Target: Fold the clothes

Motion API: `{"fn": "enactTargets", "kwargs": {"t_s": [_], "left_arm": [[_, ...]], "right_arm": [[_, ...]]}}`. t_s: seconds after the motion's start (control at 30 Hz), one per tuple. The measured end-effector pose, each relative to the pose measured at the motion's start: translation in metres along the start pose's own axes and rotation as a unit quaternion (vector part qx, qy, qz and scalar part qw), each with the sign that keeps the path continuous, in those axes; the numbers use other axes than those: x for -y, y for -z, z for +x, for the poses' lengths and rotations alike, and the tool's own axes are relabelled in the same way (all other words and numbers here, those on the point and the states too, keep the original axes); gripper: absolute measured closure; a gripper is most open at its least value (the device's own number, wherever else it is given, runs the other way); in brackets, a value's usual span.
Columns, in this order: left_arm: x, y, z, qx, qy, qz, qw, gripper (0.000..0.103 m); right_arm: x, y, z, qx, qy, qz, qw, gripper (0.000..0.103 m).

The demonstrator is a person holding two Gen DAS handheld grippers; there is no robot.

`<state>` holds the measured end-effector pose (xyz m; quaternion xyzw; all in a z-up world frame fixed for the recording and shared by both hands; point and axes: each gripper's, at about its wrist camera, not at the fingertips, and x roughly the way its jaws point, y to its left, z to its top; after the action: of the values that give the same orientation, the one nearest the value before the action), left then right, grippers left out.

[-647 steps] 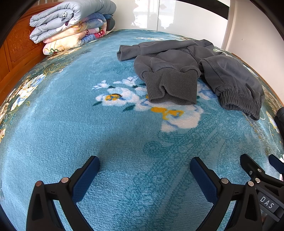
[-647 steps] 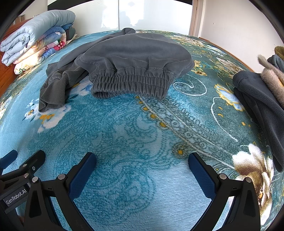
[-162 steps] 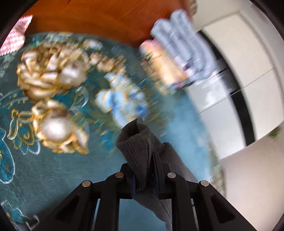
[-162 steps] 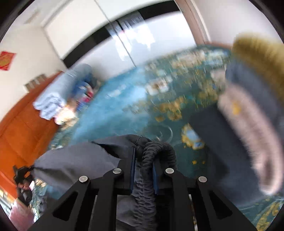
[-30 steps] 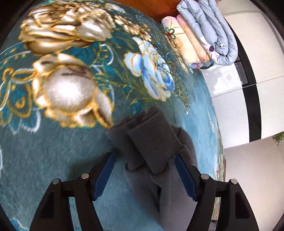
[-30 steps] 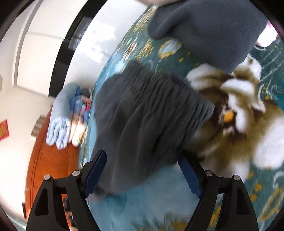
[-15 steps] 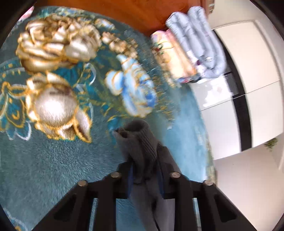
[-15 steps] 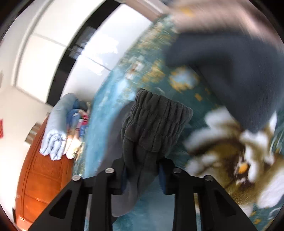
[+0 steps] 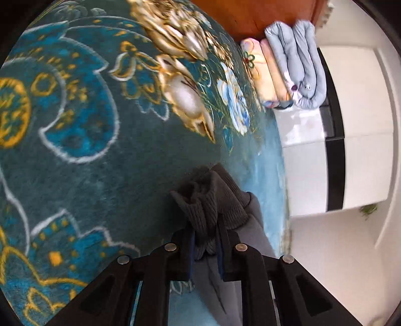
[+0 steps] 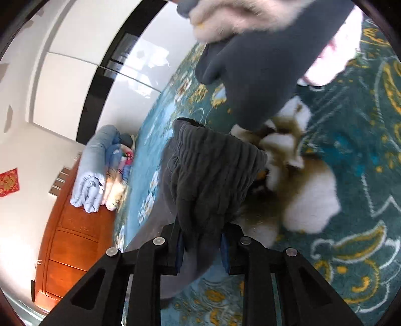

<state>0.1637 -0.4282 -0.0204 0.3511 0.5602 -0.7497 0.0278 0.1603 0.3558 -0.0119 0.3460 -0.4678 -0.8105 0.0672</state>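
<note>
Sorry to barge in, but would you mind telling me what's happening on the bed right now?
A person is folding grey sweatpants with two handheld grippers on a bed covered by a teal floral blanket. The left gripper is clamped on a ribbed ankle cuff, and the right gripper is clamped on the elastic waistband. A dark fleece garment lies beyond the waistband, and folded quilts are stacked by the wooden headboard.

Home bedroom: floral teal bed blanket [image 9: 75, 175], folded quilts [image 9: 295, 65] stacked by wooden headboard [image 10: 67, 240], glossy wardrobe doors [image 9: 361, 163].
</note>
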Motion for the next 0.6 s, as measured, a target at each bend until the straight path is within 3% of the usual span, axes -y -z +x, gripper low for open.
{"fn": "enactTargets", "kwargs": {"t_s": [0.1, 0.17, 0.23, 0.3, 0.37, 0.5, 0.53, 0.6], "left_arm": [[0.008, -0.001, -0.004, 0.000, -0.019, 0.005, 0.9998, 0.085], [0.009, -0.002, -0.009, 0.000, -0.029, -0.001, 0.9996, 0.077], [0.001, 0.001, -0.019, 0.006, -0.040, -0.021, 0.9990, 0.050], [0.000, 0.006, -0.034, 0.016, -0.046, -0.009, 0.9988, 0.049], [0.012, 0.017, -0.053, 0.026, -0.057, 0.038, 0.9973, 0.049], [0.072, 0.053, -0.070, 0.033, -0.078, 0.171, 0.9815, 0.049], [0.093, 0.068, -0.068, 0.024, -0.065, 0.203, 0.9767, 0.049], [0.135, 0.100, -0.061, 0.005, -0.033, 0.265, 0.9638, 0.049]], "right_arm": [[-0.003, -0.001, -0.001, -0.011, 0.008, 0.001, 1.000, 0.078], [-0.006, 0.000, -0.002, -0.014, 0.016, -0.001, 1.000, 0.075], [-0.005, 0.002, -0.007, -0.015, 0.021, 0.003, 1.000, 0.071], [-0.004, 0.004, -0.015, -0.011, 0.026, 0.006, 1.000, 0.058], [-0.004, 0.008, -0.032, 0.010, 0.043, -0.002, 0.999, 0.056], [-0.026, 0.015, -0.067, 0.079, 0.148, -0.068, 0.983, 0.053], [-0.038, 0.016, -0.066, 0.086, 0.155, -0.090, 0.980, 0.053], [-0.071, 0.016, -0.048, 0.058, 0.118, -0.142, 0.981, 0.053]]}}
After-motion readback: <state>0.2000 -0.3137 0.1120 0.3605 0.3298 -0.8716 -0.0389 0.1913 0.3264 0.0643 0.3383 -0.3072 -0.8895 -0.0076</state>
